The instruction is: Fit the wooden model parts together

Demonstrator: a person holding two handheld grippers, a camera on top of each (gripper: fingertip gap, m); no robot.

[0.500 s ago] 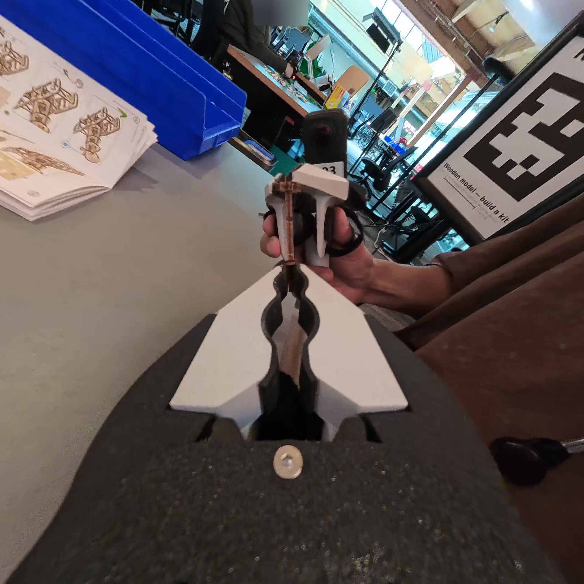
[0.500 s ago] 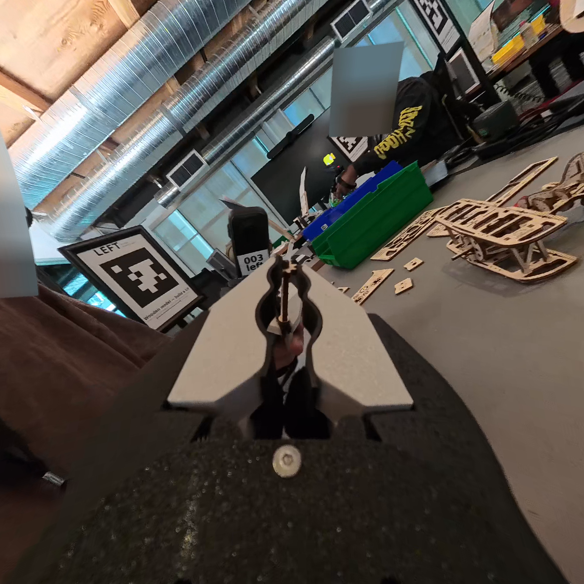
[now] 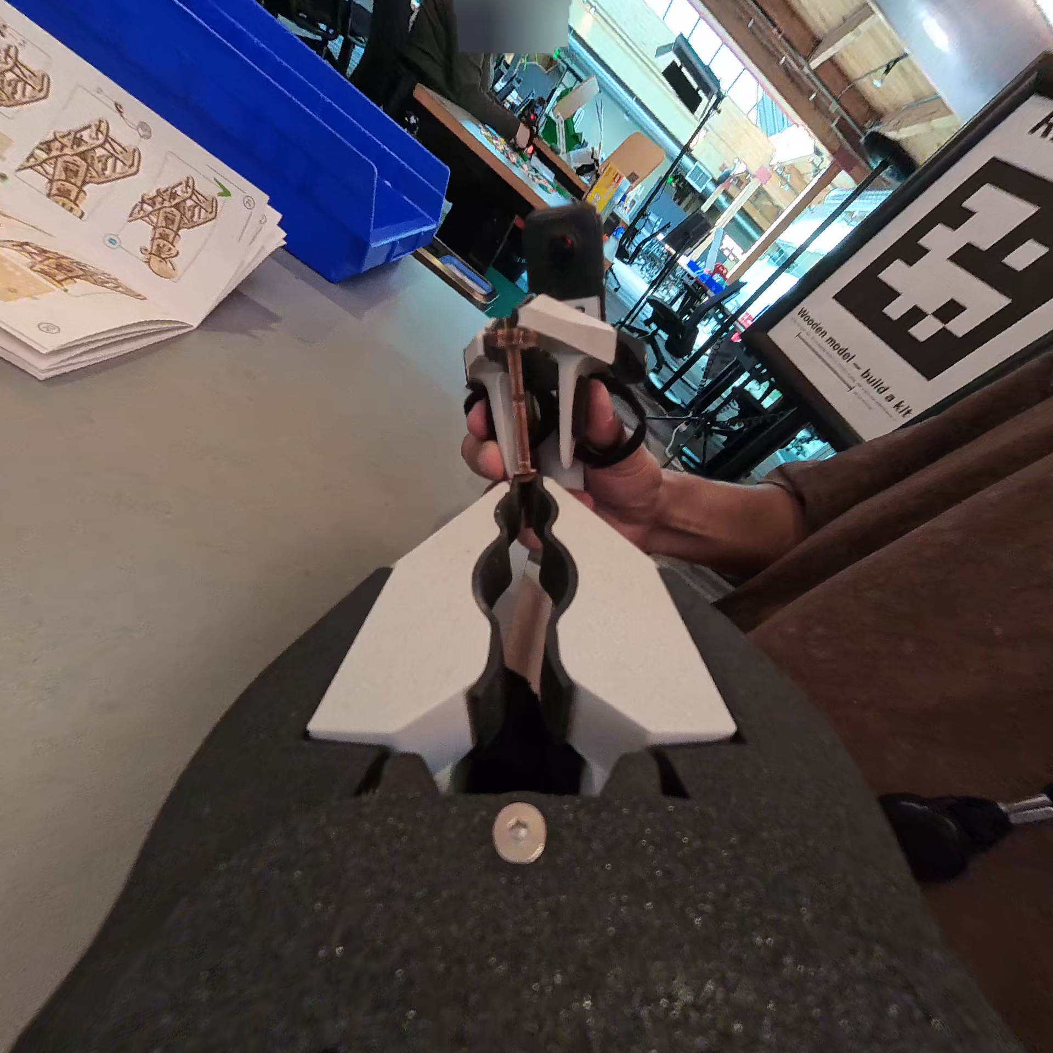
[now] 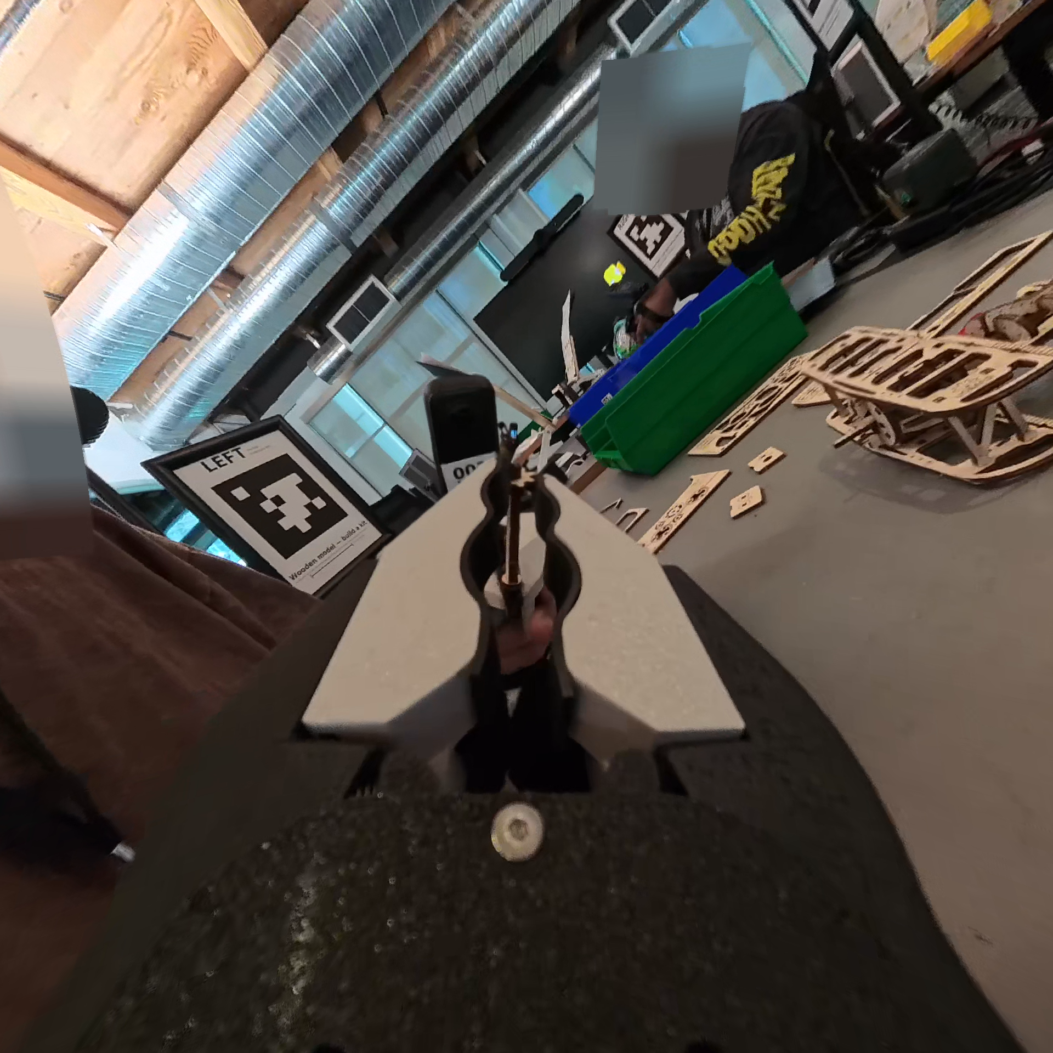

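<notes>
Blue bin (image 3: pixel 319 154): far on the grey table (image 3: pixel 171 513), beside the booklet.
Instruction booklet (image 3: pixel 114 228): open at the table's far left edge.
Green bin (image 4: pixel 701 382): touching another blue bin.

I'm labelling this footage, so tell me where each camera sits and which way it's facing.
Left wrist view: on the left gripper, facing the right gripper, a hand, the booklet.
Right wrist view: on the right gripper, facing the wooden model and green bin.
Shared: the wooden rod, grey table.
</notes>
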